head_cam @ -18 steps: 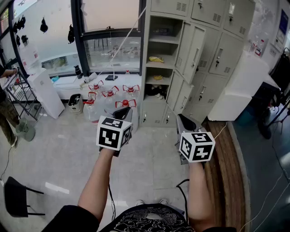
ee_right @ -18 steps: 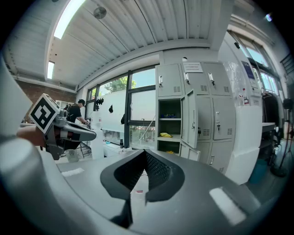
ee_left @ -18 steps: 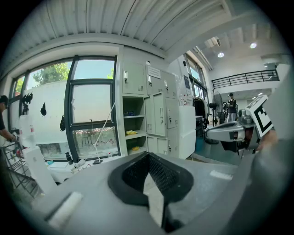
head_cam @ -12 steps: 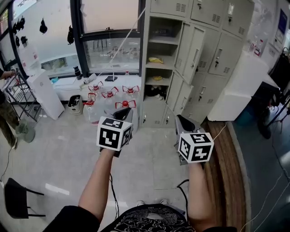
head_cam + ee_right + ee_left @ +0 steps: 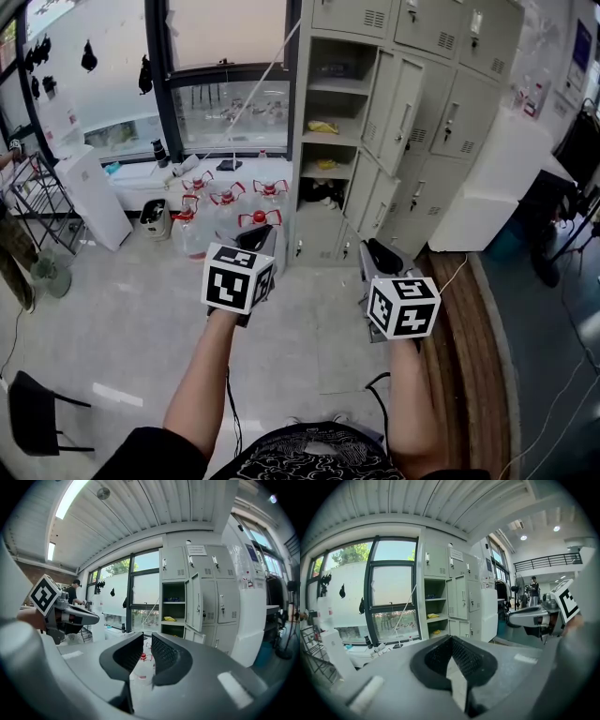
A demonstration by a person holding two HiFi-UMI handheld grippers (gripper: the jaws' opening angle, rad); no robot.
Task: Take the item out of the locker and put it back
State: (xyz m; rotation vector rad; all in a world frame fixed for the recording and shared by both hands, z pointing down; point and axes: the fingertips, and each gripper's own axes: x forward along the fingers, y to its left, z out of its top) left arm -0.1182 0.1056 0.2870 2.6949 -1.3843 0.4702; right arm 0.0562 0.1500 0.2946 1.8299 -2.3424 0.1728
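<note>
Left tongs [image 5: 258,234] are closed tip to tip and empty; right tongs [image 5: 375,251] are slightly apart and empty. Both are well short of the open locker [image 5: 298,141] at the counter's [image 5: 141,175] right end. A yellow item [image 5: 323,125] lies on a shelf inside. It is probably light and soft, so pinch its middle.

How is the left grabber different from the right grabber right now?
The left gripper has its jaws pressed together at the tips, while the right gripper has its jaws a little apart. In the head view the left gripper sits in front of the water bottles, the right gripper below the lockers. Both hold nothing, and both carry a marker cube.
</note>
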